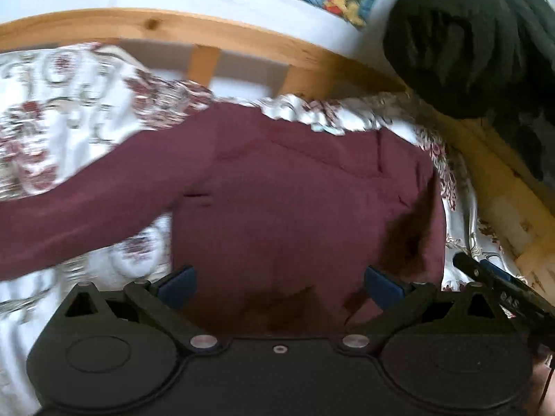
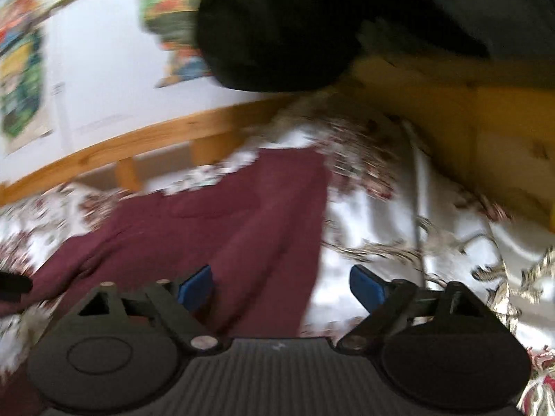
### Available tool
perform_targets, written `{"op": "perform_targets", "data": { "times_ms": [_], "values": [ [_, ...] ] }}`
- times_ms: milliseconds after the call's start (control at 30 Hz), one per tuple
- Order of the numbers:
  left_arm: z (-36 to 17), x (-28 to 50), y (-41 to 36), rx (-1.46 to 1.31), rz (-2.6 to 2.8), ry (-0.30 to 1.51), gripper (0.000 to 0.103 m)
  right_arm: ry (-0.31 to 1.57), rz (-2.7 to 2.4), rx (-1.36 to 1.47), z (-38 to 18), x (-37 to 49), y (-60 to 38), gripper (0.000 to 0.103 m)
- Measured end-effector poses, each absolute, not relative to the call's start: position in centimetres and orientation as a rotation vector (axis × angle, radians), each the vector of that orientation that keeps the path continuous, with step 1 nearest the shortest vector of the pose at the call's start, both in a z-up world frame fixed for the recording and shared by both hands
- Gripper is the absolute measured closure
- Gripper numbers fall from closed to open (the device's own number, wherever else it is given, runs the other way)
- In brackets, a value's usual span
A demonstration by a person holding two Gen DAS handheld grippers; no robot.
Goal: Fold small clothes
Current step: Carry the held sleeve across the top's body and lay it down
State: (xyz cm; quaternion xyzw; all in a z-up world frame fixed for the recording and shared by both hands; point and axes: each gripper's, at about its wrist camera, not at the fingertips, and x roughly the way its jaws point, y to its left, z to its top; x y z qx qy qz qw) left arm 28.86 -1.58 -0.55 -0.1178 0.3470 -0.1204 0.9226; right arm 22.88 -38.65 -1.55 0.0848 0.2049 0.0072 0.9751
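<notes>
Nearest the lens in the left wrist view, our left tool (image 1: 279,286) stands wide, its blue pads (image 1: 177,286) apart with nothing pinched between them. Just beyond lies the maroon garment (image 1: 295,201), spread flat on the floral bedsheet (image 1: 52,111); one sleeve (image 1: 86,204) runs off toward 9 o'clock and is cut by the frame edge. At 4 o'clock a black piece of the other tool (image 1: 503,284) pokes in, only partly seen. A dark, blurred mass (image 1: 461,38) fills 1 o'clock; we cannot tell what it is. The wooden bed rail (image 1: 208,31) arcs across at 12 o'clock.

In the right wrist view, our right tool (image 2: 281,287) is also wide and holds nothing. The garment's edge runs between its pads, maroon cloth toward 10 o'clock and bare sheet toward 2 o'clock. Motion smears everything; the bright pictures (image 2: 24,79) on the wall at 10 o'clock are unreadable.
</notes>
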Motion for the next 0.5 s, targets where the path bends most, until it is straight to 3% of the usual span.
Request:
{"op": "perform_targets", "data": {
  "times_ms": [133, 233, 300, 500],
  "values": [
    [-2.0, 31.2, -4.3, -0.199, -0.184, 0.769, 0.012, 0.43, 0.007, 0.253, -2.8, 24.6, -40.3, 0.032],
    [-2.9, 30.9, -4.2, -0.211, -0.16, 0.802, 0.029, 0.44, 0.027, 0.286, -3.6, 25.0, -40.7, 0.038],
    [-3.2, 30.0, -3.5, -0.233, -0.161, 0.804, 0.046, 0.444, 0.036, 0.296, -3.9, 24.9, -40.8, 0.039],
    [-3.5, 26.3, -1.6, -0.278, -0.154, 0.781, 0.079, 0.443, 0.049, 0.32, -3.4, 24.7, -40.0, 0.039]
  ]
}}
